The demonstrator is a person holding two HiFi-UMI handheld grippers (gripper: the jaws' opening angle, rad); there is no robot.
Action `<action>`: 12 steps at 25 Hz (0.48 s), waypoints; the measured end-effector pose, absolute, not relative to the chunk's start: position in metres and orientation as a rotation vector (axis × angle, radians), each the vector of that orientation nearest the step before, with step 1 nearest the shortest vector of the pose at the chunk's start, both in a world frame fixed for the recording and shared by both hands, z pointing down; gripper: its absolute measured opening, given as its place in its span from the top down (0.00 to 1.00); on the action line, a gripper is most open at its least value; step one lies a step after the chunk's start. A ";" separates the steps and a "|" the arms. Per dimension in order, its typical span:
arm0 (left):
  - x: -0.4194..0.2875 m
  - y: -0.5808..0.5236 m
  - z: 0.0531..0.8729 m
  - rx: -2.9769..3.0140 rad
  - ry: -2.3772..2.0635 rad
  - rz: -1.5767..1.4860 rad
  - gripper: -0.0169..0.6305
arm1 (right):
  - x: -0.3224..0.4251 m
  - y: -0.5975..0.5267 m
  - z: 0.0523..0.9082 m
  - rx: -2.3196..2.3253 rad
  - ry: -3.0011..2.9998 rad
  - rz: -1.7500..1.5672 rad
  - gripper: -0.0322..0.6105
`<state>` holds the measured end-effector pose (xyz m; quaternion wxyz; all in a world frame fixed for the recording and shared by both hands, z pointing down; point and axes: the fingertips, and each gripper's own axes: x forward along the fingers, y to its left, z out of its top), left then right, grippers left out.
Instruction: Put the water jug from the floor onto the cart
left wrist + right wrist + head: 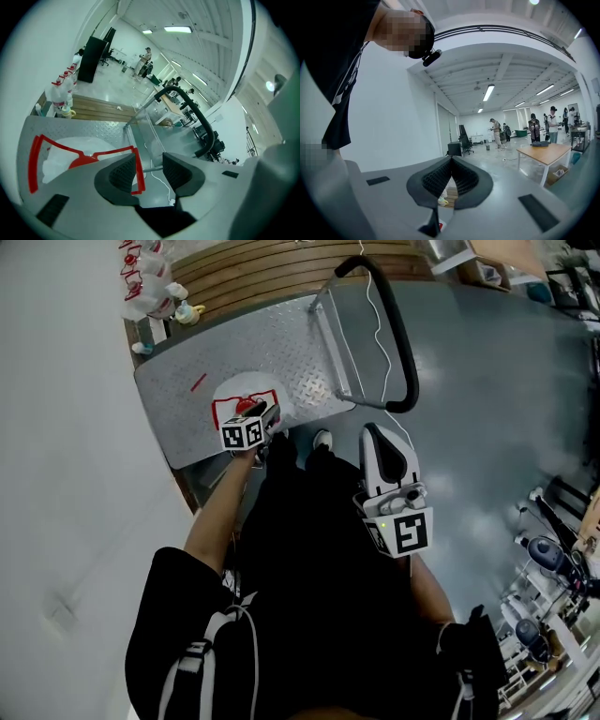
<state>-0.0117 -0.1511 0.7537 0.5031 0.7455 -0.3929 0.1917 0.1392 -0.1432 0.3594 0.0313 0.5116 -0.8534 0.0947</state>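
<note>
One water jug [232,393] sits on one cart [178,381]; left gripper [152,171] jaws apart, right gripper [451,176] jaws together.

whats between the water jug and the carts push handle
Only bare diamond-plate cart deck lies between the water jug and the push handle; the head view shows this most clearly.

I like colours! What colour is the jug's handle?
Red handle, clearest in the left gripper view.
</note>
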 end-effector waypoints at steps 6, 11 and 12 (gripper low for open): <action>-0.021 -0.149 0.626 2.105 -1.038 0.319 0.74 | 0.130 -0.149 0.354 1.472 -2.748 0.290 0.93; -0.003 -0.138 0.504 2.339 -1.165 0.144 0.91 | 0.129 -0.150 0.353 1.392 -2.820 0.315 0.93; -0.002 -0.133 0.488 2.365 -1.216 0.134 0.92 | 0.125 -0.148 0.350 1.368 -2.839 0.300 0.93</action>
